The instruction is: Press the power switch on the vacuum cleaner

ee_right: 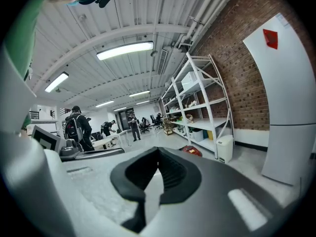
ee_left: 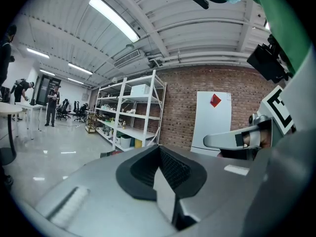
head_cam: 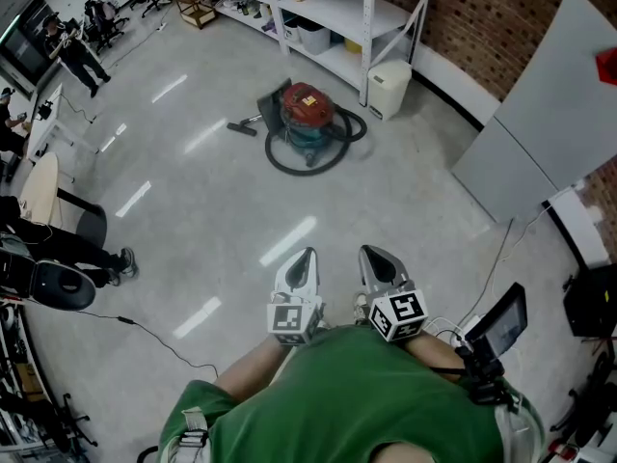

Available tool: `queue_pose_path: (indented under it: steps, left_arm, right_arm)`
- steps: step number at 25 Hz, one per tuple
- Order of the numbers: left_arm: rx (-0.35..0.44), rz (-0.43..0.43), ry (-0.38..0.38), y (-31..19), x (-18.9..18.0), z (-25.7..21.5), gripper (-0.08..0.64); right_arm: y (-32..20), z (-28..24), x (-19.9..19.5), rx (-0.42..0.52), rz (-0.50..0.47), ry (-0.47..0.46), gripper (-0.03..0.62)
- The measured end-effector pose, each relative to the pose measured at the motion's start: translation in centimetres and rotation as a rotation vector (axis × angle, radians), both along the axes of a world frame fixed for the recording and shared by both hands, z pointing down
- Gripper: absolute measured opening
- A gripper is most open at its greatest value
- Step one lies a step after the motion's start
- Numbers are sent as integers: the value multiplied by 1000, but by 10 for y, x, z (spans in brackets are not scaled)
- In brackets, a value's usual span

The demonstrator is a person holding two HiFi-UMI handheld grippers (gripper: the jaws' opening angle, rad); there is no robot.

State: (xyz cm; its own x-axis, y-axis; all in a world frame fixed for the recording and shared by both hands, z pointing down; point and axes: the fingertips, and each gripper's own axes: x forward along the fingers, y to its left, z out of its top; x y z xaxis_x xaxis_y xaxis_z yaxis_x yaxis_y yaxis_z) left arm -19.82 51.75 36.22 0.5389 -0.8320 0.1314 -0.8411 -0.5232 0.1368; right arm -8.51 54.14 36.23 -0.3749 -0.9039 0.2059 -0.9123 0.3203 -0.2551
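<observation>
Well ahead on the grey floor, close by the white metal shelving rack (head_cam: pixel 337 13): one red-lidded, teal-bodied canister vacuum cleaner (head_cam: pixel 307 114), ringed by one black hose (head_cam: pixel 289 162). Far short of it, two grey grippers, left (head_cam: pixel 301 263) and right (head_cam: pixel 378 258), both closed on nothing. Likely risks: mis-aiming at a switch too small to make out; catching the hose loop on approach.

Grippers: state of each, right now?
Left gripper: closed, holding nothing.
Right gripper: closed, holding nothing.
</observation>
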Motion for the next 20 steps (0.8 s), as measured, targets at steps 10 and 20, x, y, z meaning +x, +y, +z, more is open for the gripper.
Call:
queue_pose_path:
  steps: [10, 20]
  left_arm:
    - [-21, -23, -50, -27, 37, 11, 8]
    - [-5, -79, -109, -47, 82, 9, 8]
  right_arm:
    - [-30, 6, 42, -10, -1, -37, 3]
    - [-59, 12, 93, 1, -24, -79, 3]
